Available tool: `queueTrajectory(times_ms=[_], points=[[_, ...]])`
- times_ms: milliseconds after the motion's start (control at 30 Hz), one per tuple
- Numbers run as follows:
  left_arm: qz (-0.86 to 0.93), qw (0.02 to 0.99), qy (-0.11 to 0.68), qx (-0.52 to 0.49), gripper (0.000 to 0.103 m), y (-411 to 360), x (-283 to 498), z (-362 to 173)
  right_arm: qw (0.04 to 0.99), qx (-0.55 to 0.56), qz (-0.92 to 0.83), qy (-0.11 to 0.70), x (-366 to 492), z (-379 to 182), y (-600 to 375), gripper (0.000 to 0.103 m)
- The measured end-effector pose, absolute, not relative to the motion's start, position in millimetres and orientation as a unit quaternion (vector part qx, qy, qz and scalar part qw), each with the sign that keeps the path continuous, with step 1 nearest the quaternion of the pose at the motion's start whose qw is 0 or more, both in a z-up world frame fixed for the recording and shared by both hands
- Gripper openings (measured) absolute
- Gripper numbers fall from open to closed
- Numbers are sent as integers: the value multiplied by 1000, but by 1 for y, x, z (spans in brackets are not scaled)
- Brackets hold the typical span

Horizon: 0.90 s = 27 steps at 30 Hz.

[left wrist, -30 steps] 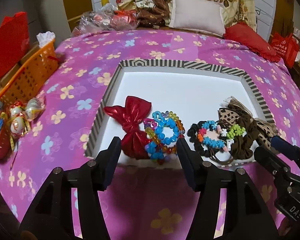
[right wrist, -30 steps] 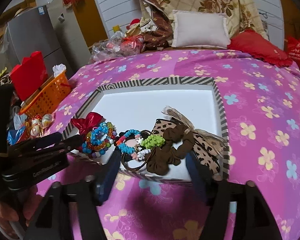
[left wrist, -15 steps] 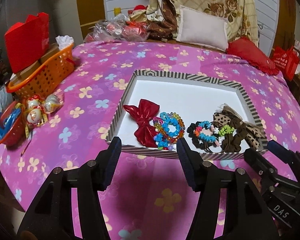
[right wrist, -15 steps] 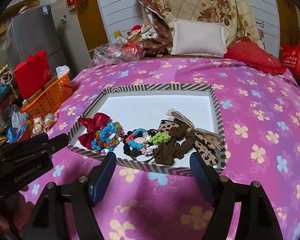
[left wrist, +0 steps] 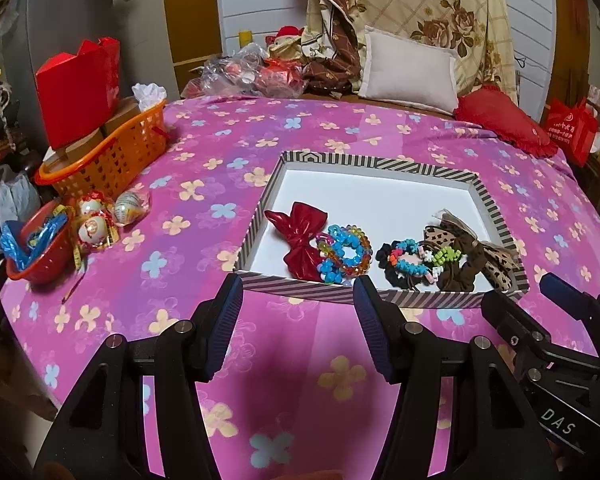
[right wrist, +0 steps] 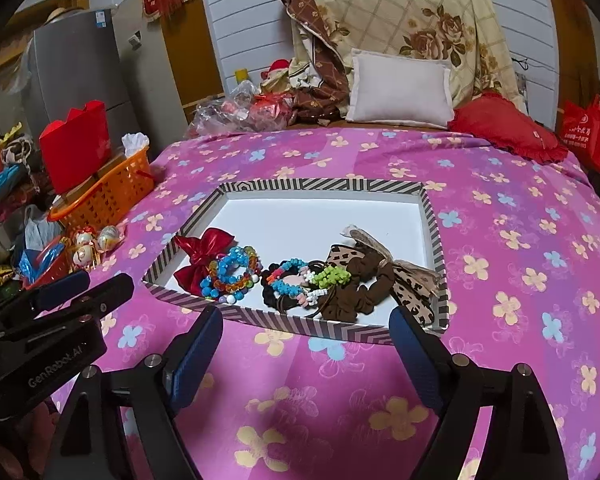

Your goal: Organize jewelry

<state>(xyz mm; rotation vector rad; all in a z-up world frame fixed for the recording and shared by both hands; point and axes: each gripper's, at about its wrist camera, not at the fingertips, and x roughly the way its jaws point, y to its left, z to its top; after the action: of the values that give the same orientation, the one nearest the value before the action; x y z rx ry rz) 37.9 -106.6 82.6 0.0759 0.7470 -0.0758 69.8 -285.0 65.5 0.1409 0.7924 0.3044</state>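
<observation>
On the bed, near side | left gripper (left wrist: pixel 298 320) and right gripper (right wrist: pixel 306 342) fingers spread wide, empty | risk: tangled bracelets (right wrist: pixel 300 280) in tray (right wrist: pixel 320 186) lifting together

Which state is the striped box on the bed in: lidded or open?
Open. The striped box has no lid on it; its white floor shows, with the red bow and beaded bracelets lying inside along the near wall.
</observation>
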Motion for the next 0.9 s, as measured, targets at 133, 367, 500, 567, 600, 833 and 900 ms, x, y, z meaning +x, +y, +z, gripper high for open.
queueTrajectory(times_ms=[133, 367, 500, 567, 600, 833, 900], points=[[-35, 932, 360, 38, 57, -106, 32, 86, 909, 68, 147, 383, 67, 67, -285, 83], [-34, 933, 357, 39, 57, -106, 27, 88, 909, 71, 146, 385, 61, 67, -288, 84], [-35, 934, 354, 42, 57, -108, 22, 91, 908, 72, 145, 386, 58, 68, -290, 84], [-34, 935, 352, 43, 57, -108, 20, 92, 908, 72, 146, 386, 58, 69, -291, 84], [-34, 935, 350, 44, 57, -109, 19, 93, 908, 72, 146, 386, 57, 69, -291, 84], [-33, 937, 344, 50, 57, -111, 15, 95, 908, 72, 146, 385, 55, 70, -290, 84], [-33, 937, 344, 50, 57, -111, 15, 95, 908, 71, 148, 385, 54, 72, -288, 84]])
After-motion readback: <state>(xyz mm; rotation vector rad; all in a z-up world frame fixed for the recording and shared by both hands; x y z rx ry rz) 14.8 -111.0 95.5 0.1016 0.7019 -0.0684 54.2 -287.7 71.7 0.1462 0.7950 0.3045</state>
